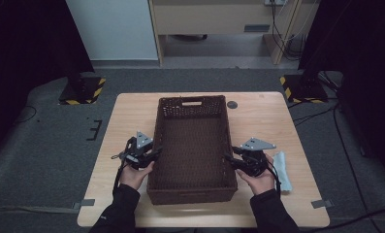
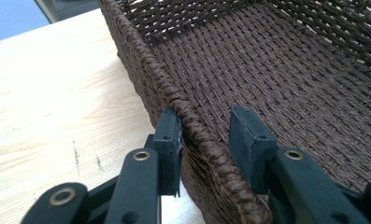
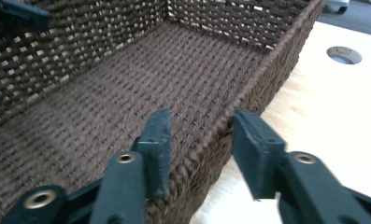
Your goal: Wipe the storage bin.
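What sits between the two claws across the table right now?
The brown woven basket. In the high view it spans the stretch from the left claw to the right claw, and each claw straddles one of its long side walls.

Basket [image 1: 192,145] at table centre, walls raised on all four sides, interior open from above. Left gripper [image 1: 153,154] astride the left rim, right gripper [image 1: 230,160] astride the right rim, one jaw inside and one outside each wall. Bare table [image 1: 127,121] strips left, right and near. Cloth [image 1: 282,170] at right edge, just beside the right hand. Hole [image 1: 232,104] far right of basket.
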A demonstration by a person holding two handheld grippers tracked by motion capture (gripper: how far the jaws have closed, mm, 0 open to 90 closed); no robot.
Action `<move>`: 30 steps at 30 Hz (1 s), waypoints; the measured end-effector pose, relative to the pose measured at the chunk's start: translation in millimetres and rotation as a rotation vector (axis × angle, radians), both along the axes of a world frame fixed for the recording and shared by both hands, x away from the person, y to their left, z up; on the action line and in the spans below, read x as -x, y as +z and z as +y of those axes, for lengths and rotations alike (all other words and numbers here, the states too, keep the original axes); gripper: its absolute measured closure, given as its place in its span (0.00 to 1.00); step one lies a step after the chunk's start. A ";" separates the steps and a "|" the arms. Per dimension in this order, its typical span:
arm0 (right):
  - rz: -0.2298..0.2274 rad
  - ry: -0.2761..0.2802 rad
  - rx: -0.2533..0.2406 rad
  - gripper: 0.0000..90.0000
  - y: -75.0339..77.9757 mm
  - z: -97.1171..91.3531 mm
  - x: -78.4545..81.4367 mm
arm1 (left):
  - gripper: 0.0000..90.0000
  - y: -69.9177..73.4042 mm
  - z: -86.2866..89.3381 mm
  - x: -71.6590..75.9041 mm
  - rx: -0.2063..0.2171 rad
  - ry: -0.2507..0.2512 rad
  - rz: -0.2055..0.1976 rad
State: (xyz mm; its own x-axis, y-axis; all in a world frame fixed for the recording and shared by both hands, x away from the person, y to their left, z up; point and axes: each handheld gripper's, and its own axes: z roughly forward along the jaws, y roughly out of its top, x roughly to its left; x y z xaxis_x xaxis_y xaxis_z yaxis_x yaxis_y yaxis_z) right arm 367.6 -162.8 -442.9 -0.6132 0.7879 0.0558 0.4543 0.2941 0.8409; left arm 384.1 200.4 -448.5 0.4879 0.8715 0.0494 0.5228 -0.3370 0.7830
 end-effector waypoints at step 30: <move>-0.001 -0.267 0.039 0.50 -15.2 -106.3 0.7 | 0.68 -0.7 0.7 -0.1 0.000 0.004 0.005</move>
State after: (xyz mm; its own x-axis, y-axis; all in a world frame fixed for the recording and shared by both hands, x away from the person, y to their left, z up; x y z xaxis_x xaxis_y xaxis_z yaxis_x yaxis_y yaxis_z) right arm 367.0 -269.0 -458.2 -0.3831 0.9235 0.0216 0.5197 0.1961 0.8316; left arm 384.2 201.1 -449.2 0.4842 0.8737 0.0467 0.5283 -0.3345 0.7804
